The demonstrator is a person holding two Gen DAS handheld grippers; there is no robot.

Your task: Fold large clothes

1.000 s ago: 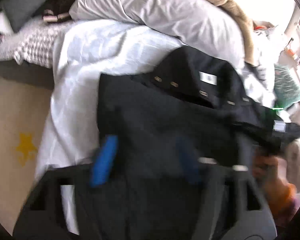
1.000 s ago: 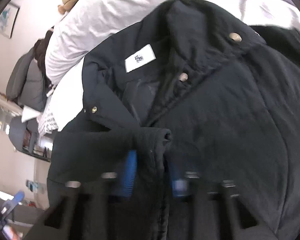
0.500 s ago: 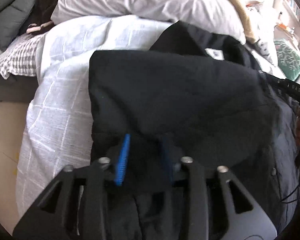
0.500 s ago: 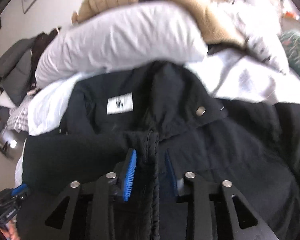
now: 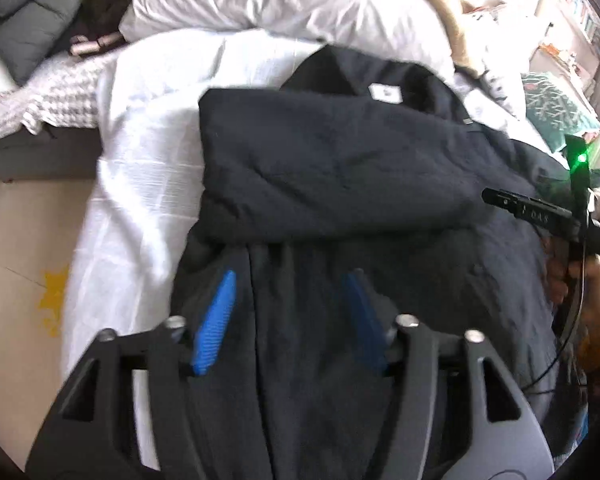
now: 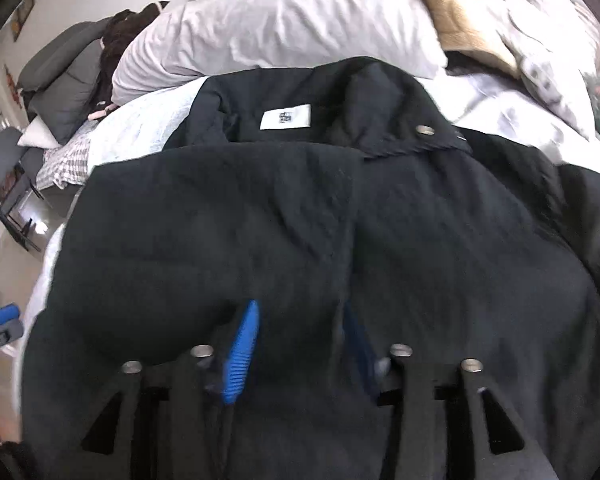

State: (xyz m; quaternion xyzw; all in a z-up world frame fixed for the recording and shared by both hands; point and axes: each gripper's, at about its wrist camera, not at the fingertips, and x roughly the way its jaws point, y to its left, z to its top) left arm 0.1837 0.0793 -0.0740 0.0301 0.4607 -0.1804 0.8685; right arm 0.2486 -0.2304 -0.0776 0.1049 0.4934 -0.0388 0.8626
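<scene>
While opening above the dark jacket spread on the bed, left tool and right tool clamp nothing. From the left wrist only: yellow floor star. From the right wrist only: collar snap.

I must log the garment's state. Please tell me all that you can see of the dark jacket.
The jacket is dark navy, matte and quilted-looking. It lies on a white bedsheet, collar toward the pillow, showing a white label and metal snaps. One side is folded across the front. Both grippers are opening above it, not gripping.
</scene>
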